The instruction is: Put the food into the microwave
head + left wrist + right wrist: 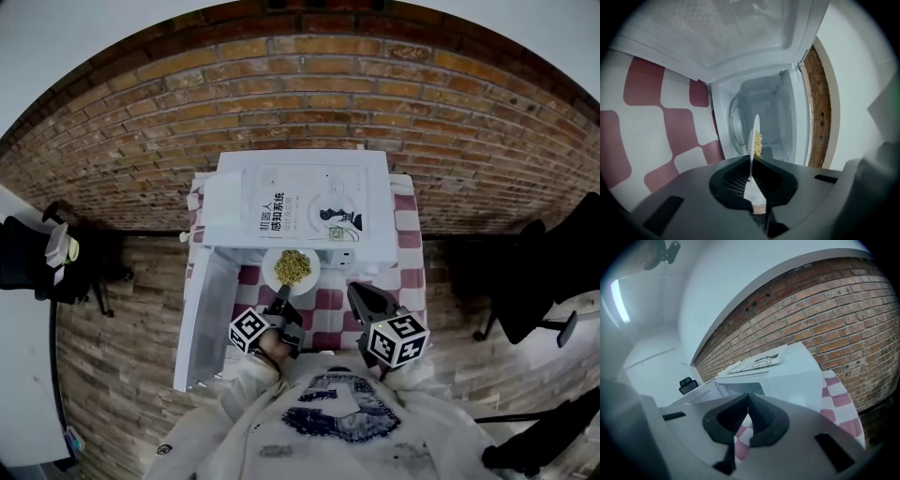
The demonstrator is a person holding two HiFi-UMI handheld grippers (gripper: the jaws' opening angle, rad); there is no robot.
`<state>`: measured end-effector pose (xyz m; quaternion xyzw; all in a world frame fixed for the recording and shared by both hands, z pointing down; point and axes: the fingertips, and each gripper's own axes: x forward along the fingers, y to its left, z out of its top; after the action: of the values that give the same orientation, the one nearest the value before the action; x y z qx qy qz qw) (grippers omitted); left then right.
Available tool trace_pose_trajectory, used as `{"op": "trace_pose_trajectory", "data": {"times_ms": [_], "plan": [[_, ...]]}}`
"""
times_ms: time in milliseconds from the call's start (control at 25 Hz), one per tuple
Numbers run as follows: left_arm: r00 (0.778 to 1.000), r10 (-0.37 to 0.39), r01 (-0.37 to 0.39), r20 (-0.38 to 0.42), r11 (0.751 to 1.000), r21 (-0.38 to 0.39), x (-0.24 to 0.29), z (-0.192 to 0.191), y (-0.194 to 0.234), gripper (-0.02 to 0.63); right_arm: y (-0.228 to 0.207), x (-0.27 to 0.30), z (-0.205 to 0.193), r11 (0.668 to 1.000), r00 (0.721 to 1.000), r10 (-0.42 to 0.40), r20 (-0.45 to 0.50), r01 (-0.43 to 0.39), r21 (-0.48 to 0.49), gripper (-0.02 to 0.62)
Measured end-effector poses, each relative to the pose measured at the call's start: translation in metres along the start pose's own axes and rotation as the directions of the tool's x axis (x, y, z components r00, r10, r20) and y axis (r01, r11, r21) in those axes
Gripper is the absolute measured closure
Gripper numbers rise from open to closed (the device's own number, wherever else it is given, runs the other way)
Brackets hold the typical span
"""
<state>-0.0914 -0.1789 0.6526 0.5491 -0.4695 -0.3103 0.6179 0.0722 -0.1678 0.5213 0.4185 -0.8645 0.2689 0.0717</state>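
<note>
We are holding the left gripper (281, 298) just in front of the microwave (375, 202), and its jaws are pinching the near rim of a white plate (274, 272). In the left gripper view the plate is showing edge-on, running from the jaws straight toward the microwave's open cavity. The food (292, 266), a yellowish heap, is lying on the plate's middle, beyond the jaw tips on the microwave's side. The plate is hovering just outside the microwave's mouth, above the red and white checked cloth (409, 239) on which the microwave is standing. Inside the cavity a round turntable (738, 125) is showing, bare, directly ahead of the plate. The door (208, 309) is standing wide open, swung out from the microwave's left side toward us. We are holding the right gripper (361, 298) in front of the microwave too, off to the right of its mouth and beside the plate without touching it; its jaws are pressed together at the tips with nothing between them. A printed sheet (309, 211) is lying flat on top of the microwave, and a brick wall (309, 103) is rising behind the microwave.
</note>
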Motion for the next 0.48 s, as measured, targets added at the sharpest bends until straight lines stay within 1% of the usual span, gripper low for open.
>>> {"op": "trace_pose_trajectory", "data": {"times_ms": [200,480], "plan": [[1.0,0.02,-0.02,0.01,0.999,-0.027,0.011,0.008,0.014,0.589,-0.003,0.001,0.003,1.0,1.0,0.0,0.003,0.0,-0.005,0.58],[0.999,0.026,-0.025,0.024,0.997,-0.07,0.024,0.017,0.027,0.589,-0.002,0.005,0.003,1.0,1.0,0.001,-0.003,-0.001,-0.02,0.581]]}}
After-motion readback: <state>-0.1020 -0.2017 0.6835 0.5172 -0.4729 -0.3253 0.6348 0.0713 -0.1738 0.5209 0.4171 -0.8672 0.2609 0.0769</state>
